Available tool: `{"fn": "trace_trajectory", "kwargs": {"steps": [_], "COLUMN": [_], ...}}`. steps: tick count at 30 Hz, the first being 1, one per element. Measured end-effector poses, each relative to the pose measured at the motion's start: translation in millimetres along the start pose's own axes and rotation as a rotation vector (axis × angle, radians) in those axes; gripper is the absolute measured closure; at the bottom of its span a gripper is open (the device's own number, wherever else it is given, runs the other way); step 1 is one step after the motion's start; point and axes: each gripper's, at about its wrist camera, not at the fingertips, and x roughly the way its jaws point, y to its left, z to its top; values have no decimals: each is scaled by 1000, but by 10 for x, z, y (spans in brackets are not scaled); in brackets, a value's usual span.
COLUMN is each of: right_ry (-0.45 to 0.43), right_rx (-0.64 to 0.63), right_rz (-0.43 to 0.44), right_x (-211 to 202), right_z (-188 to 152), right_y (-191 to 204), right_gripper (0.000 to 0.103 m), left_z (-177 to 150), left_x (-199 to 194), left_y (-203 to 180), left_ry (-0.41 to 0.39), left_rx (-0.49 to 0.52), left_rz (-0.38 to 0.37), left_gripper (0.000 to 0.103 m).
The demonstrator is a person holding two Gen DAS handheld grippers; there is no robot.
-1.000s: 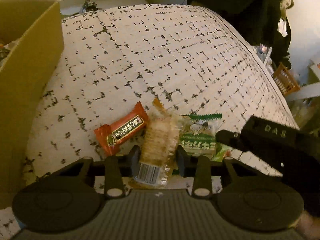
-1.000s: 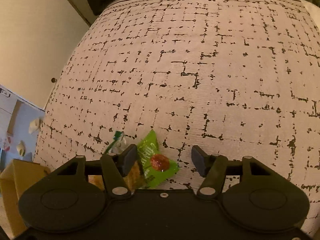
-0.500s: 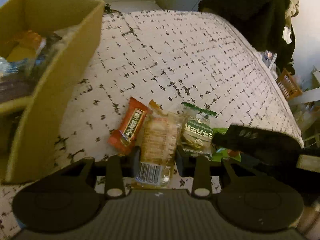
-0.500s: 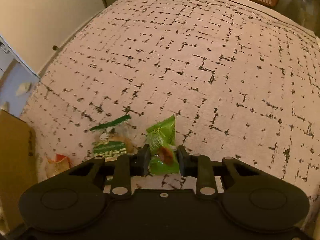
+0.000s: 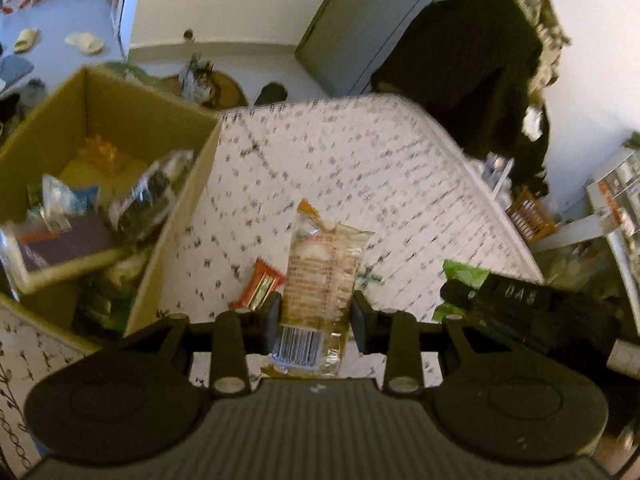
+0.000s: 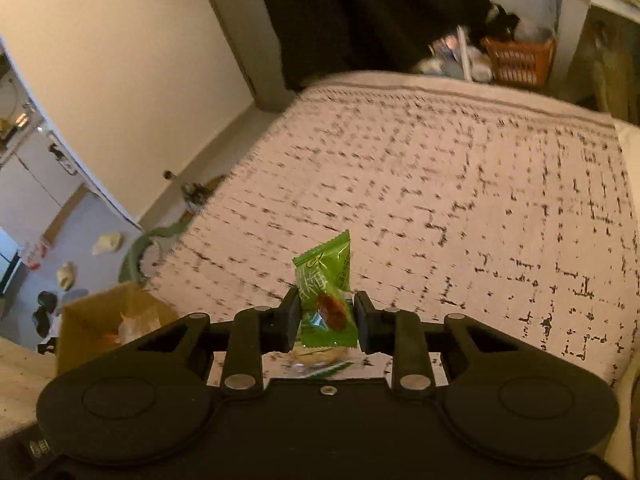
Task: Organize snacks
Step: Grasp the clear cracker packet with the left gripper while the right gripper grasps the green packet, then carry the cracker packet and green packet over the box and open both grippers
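My left gripper is shut on a clear-wrapped biscuit pack with a barcode, held above the patterned bed cover. An orange-red snack bar lies on the cover just left of it. The open cardboard box with several snacks inside stands to the left. My right gripper is shut on a small green candy packet, lifted off the cover. Below it a green-and-white packet still lies on the cover. The right gripper also shows at the right of the left wrist view.
The cardboard box appears low left in the right wrist view. Dark clothing hangs beyond the bed's far end. An orange basket and cluttered shelves stand past the bed's right side. Slippers lie on the floor.
My right gripper shut on the green candy packet and lifted it. My left gripper rose with the biscuit pack and the box came into fuller view on the left.
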Motion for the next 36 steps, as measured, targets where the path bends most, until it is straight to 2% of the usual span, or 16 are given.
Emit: {"fn": "trace_trajectory", "kwargs": {"steps": [4,9,13,25,36], "right_ry": [-66,-131,-149,-52,-14], "right_rx": [-60,-124,-190,-322,-372], "right_rz": [32,80,111,189,232], "right_x": [-272,-565,-646,-439,-372], "right_z": [33,20,-53,-340,-492], "right_y": [249,523,737,1319,1620], "right_gripper": [75,75,75,75,75], "left_z": [103,208,291,377,469], "left_x": [-251,-514,-722,-962,-874], "left_y": [48,195,335,783,1158], "left_ry": [-58,-92,-135,-173,-167], "left_rx": [-17,-52,-55,-125,-184], "left_rz": [-9,-13,2,36,71], "left_gripper": [68,68,68,68,68]}}
